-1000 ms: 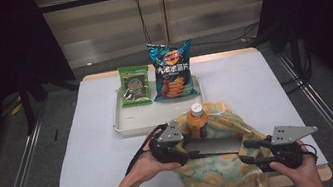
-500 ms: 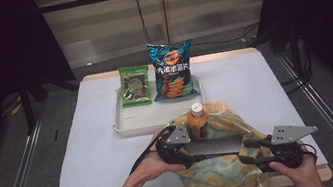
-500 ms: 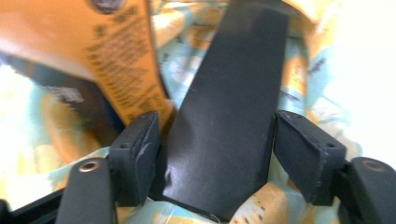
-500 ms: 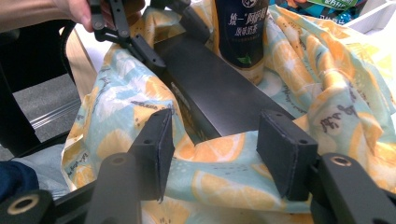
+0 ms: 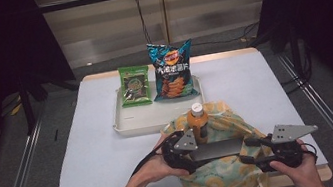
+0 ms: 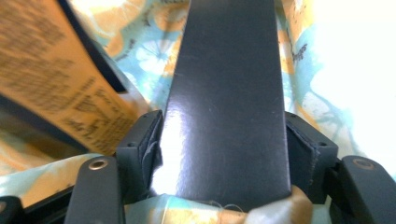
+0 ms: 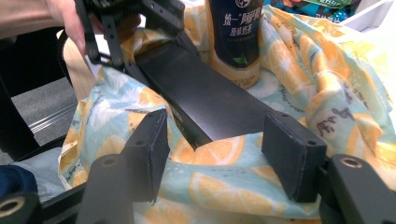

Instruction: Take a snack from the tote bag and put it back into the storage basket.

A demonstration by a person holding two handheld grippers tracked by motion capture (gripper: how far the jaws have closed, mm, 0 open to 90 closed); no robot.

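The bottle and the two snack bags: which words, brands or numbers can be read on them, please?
Bottle, dark label: Chinese characters in white, roughly "统一 阿萨姆 原味奶茶"; only partly legible, so this reading is uncertain.
Bottle label in the left gripper view: small dark print on orange, too blurred to read.
Blue chip bag: large white Chinese characters and a round logo, too small to read.
Green snack bag: print too small to read.
No legible numbers.
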